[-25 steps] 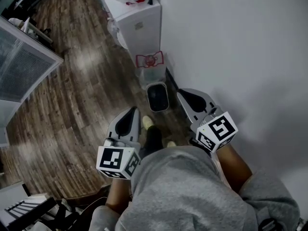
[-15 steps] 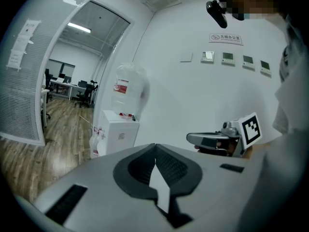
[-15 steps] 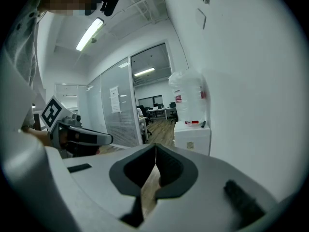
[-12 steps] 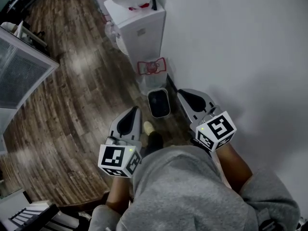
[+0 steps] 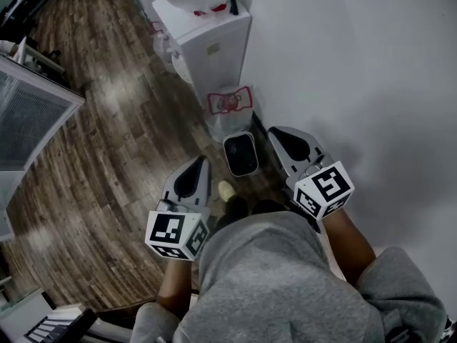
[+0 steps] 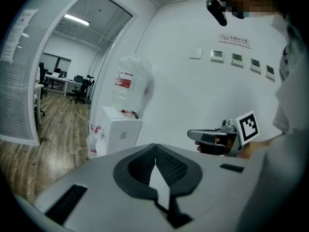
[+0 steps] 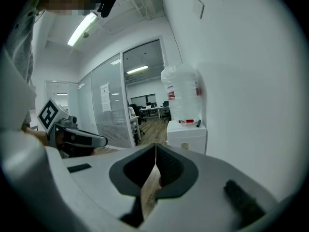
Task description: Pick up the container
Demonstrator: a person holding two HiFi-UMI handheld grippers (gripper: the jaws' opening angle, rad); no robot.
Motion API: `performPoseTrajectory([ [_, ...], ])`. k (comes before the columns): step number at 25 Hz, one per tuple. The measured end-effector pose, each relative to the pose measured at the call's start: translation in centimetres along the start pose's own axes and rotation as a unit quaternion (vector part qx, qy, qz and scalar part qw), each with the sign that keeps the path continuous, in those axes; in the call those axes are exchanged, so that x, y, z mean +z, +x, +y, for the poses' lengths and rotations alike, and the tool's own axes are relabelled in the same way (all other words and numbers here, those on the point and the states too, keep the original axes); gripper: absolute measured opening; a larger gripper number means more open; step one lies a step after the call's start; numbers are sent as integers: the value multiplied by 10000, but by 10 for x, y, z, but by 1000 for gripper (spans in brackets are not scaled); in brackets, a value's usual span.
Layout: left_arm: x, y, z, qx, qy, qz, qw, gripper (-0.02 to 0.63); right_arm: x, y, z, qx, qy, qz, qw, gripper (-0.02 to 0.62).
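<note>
A small dark container (image 5: 240, 154) with a pale rim stands on the wood floor by the white wall, just ahead of the person's shoe. It shows only in the head view. My left gripper (image 5: 198, 161) is held at waist height to the container's left, jaws shut and empty (image 6: 155, 147). To the container's right hangs my right gripper (image 5: 275, 131), also shut with nothing in it (image 7: 155, 147). Both are well above the floor and apart from the container.
A white water dispenser (image 5: 207, 41) with a large bottle (image 6: 130, 83) stands against the wall beyond the container. A clear bin with a red label (image 5: 230, 106) sits between them. A glass partition (image 5: 28, 113) is at the left, and wood floor (image 5: 121, 163) spreads between.
The view has advanced toward the dispenser: the dispenser and the dark container sit lower and nearer in the head view. Both grippers keep their pose, shut.
</note>
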State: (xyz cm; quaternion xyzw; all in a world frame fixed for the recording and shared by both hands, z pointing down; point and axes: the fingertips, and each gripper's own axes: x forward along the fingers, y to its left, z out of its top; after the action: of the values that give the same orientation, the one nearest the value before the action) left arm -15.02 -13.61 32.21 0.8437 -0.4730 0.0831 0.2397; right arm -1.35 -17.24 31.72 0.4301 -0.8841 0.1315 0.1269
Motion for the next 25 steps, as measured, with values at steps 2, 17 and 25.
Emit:
performPoseTrajectory([
  [2, -2, 5, 6, -56, 13, 35, 10000, 15, 1, 6, -2, -31, -3, -24, 10000, 26],
  [17, -36, 47, 20, -274, -127, 502, 9983, 15, -28, 14, -26, -250, 68, 230, 9994, 26],
  [25, -88, 96, 42, 41, -2, 998, 9950, 17, -61, 24, -56, -246, 284, 452, 9983, 26],
])
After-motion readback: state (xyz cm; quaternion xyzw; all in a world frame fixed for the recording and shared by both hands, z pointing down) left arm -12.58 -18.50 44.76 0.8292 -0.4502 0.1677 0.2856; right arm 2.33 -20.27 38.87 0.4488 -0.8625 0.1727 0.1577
